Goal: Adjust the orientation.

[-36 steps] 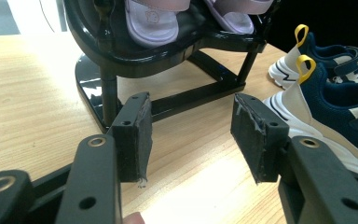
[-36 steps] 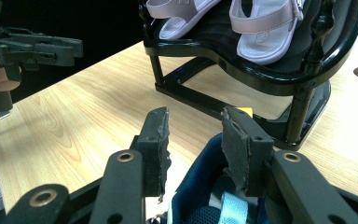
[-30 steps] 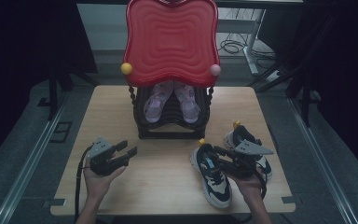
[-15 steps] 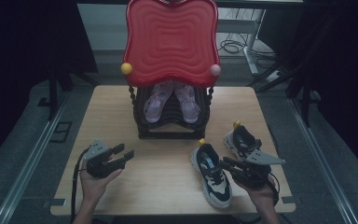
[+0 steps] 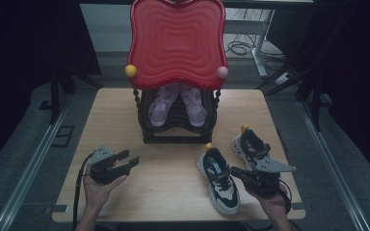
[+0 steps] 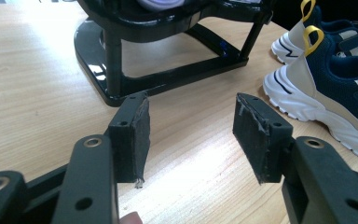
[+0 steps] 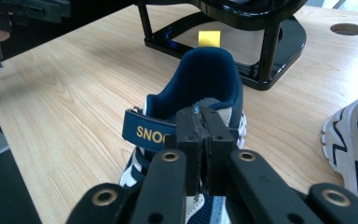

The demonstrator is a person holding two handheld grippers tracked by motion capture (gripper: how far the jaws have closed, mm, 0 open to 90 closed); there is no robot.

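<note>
wooden table (image 5: 173, 178) — right gripper (image 7: 204, 122) pinches sneaker tongue (image 7: 204, 103)

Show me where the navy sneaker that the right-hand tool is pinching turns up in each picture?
High view: navy sneaker, bottom right of centre, beside the right gripper.
Left gripper view: right edge, the nearer shoe.
Right gripper view: centre, jaws shut on its tongue.
Shared landmark: black rack.

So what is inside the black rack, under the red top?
A pair of light purple shoes stands inside the black rack, toes toward the person. The red top covers their heels and whatever stands behind them.
</note>
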